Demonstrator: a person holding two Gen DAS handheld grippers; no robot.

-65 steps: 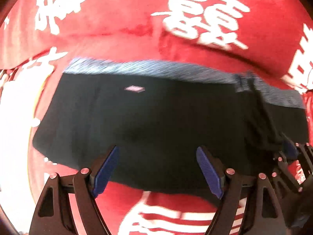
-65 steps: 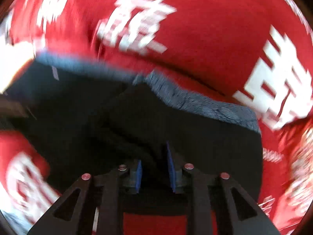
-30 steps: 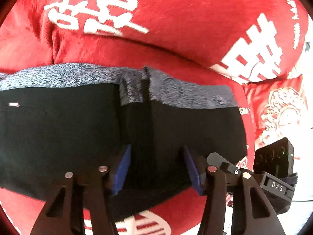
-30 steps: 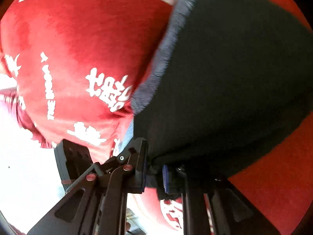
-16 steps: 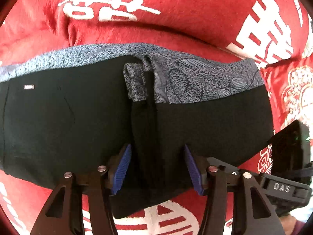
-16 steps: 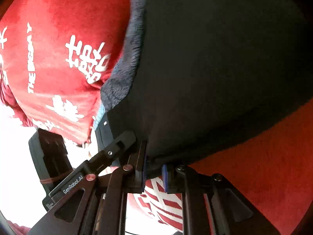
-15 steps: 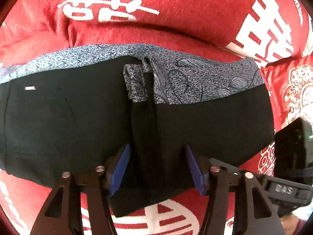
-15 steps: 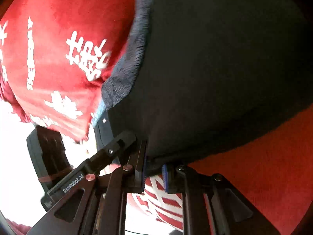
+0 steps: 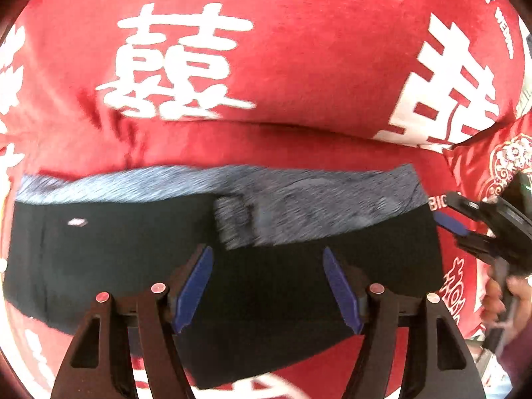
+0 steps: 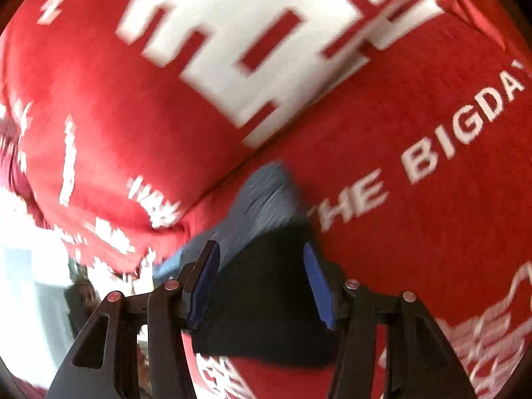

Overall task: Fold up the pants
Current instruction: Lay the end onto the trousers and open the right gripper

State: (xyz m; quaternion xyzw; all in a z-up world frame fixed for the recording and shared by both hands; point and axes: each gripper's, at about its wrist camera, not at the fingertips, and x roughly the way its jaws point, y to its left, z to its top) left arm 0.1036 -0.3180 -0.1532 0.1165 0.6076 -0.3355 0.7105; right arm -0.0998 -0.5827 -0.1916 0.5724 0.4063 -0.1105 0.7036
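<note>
So the black pants point(image 9: 133, 266) are lying flat on the red blanket point(image 9: 299, 66), the one with the big white characters, and they look folded into a wide band. The grey patterned waistband point(image 9: 299, 196) runs along the far edge of the pants, just below a crease in the blanket.

Left gripper point(image 9: 267, 286) is over the near edge of the pants, around the middle, with its blue pads point(image 9: 194, 286) spread wide apart and nothing between them but the fabric underneath. Can't tell if it's touching the cloth.

Right gripper point(image 9: 465, 229) sits at the right end of the pants, next to the waistband corner. From its own camera the right gripper point(image 10: 262, 286) is also spread open, straddling a corner of the pants point(image 10: 266, 299) without pinching it. "THE BIGDAY" lettering point(image 10: 449, 146) is printed on the blanket just past that corner. Both views are pretty blurry.
</note>
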